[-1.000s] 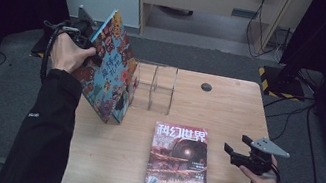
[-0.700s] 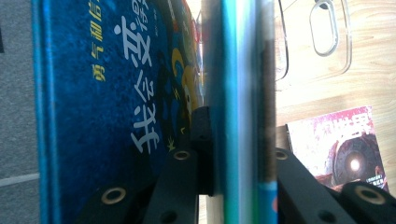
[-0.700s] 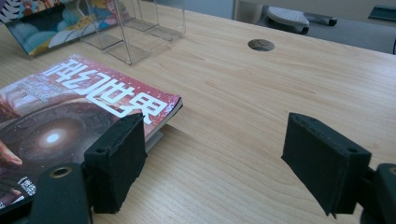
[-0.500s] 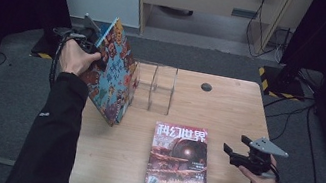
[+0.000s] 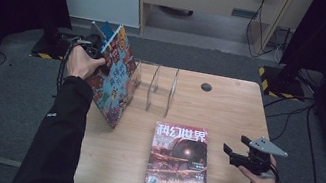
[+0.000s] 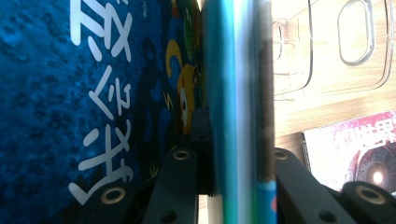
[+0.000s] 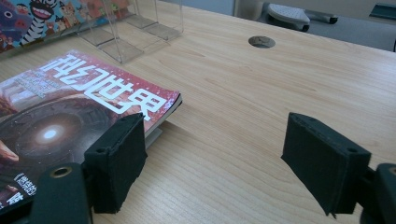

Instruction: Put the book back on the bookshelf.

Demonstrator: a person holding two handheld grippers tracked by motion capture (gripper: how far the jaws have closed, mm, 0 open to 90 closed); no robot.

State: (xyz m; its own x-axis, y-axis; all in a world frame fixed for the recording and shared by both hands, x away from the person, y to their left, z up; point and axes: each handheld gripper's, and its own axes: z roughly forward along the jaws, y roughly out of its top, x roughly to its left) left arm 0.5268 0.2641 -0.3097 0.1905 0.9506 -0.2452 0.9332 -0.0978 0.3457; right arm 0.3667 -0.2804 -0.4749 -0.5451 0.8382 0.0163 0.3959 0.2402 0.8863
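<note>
I am clamping the colourful book (image 5: 115, 75) between the jaws of my left gripper (image 5: 94, 45), the pads pressing on both sides of its top edge. The book is standing tilted near the desk's (image 5: 229, 108) left edge, its lower edge resting on the wood, just beside the clear acrylic book stand (image 5: 154, 87) toward the far edge. I am holding my right gripper (image 5: 233, 154) near the right edge with its jaws spread wide and nothing between them. The red magazine (image 5: 179, 163) is lying flat toward the near edge, just left of that gripper.
</note>
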